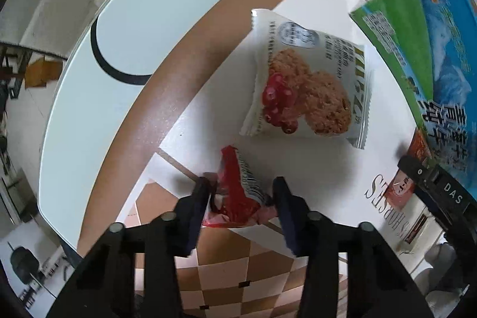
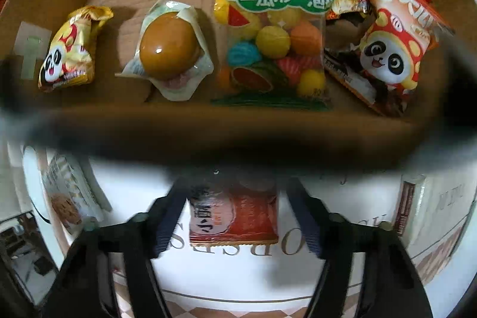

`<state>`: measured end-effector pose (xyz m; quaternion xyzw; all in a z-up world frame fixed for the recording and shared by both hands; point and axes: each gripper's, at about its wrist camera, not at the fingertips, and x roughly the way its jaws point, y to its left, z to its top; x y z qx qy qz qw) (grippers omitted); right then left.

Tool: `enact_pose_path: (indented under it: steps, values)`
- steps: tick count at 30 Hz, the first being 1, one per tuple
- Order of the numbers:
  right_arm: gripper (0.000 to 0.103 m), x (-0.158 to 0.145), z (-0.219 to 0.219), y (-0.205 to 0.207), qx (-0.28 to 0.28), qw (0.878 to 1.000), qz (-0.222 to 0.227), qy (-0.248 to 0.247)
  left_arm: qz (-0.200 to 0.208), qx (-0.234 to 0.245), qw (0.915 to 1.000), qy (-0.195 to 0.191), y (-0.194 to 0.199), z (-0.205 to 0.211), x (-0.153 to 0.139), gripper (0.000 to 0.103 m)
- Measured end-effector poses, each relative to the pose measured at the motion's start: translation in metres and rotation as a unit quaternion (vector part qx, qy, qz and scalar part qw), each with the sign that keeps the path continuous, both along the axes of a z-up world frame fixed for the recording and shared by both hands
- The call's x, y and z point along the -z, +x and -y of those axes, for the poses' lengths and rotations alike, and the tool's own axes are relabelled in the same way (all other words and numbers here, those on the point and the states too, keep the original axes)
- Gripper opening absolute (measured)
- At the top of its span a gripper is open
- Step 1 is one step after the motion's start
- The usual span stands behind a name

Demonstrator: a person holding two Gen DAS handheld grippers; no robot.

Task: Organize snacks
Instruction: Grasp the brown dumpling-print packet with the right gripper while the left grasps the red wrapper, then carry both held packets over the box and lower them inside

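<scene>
In the left wrist view my left gripper (image 1: 240,192) is shut on a small red snack packet (image 1: 238,192), held just above the tablecloth. A white oat-cookie packet (image 1: 307,85) lies flat beyond it. In the right wrist view my right gripper (image 2: 235,198) is open, its fingers (image 2: 171,216) on either side of an orange-red snack packet (image 2: 238,216) lying on the cloth; I cannot tell if they touch it. Just ahead is the near wall of a cardboard box (image 2: 226,133) holding several snacks: a watermelon gum bag (image 2: 274,40), a sealed brown egg (image 2: 168,49), and panda packets (image 2: 393,49).
A green-and-blue box side (image 1: 423,43) rises at the right of the left wrist view, with the right gripper's black body (image 1: 438,192) below it. The tablecloth's brown border (image 1: 184,85) and the glass table edge (image 1: 74,97) are at the left. The cookie packet also shows at the left of the right wrist view (image 2: 68,198).
</scene>
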<state>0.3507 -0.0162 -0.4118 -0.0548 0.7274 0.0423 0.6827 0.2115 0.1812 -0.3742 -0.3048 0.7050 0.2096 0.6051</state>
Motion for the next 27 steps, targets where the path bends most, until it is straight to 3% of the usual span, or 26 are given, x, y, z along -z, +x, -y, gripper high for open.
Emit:
enact_pose_path:
  steps: [8,15,20,26,27]
  values:
    - [0.059,0.014,0.017,-0.043,-0.015,0.999,-0.042,0.007,-0.009,0.065,0.9979,-0.003,0.0,0.044,-0.001,0.038]
    - [0.059,0.028,0.052,-0.087,-0.006,0.997,-0.075,0.002,-0.014,0.137,0.9905,0.002,-0.002,0.094,0.0,0.038]
    - [0.06,0.032,0.066,-0.1,0.009,0.997,-0.077,-0.002,-0.015,0.182,0.9828,0.026,0.007,0.123,0.001,0.038]
    - [0.065,0.039,0.067,-0.106,0.002,0.997,-0.075,-0.016,-0.014,0.202,0.9784,0.042,0.036,0.139,-0.003,0.039]
    - [0.065,0.039,0.058,-0.092,0.002,0.997,-0.072,-0.016,-0.013,0.203,0.9781,0.042,0.043,0.142,-0.003,0.039]
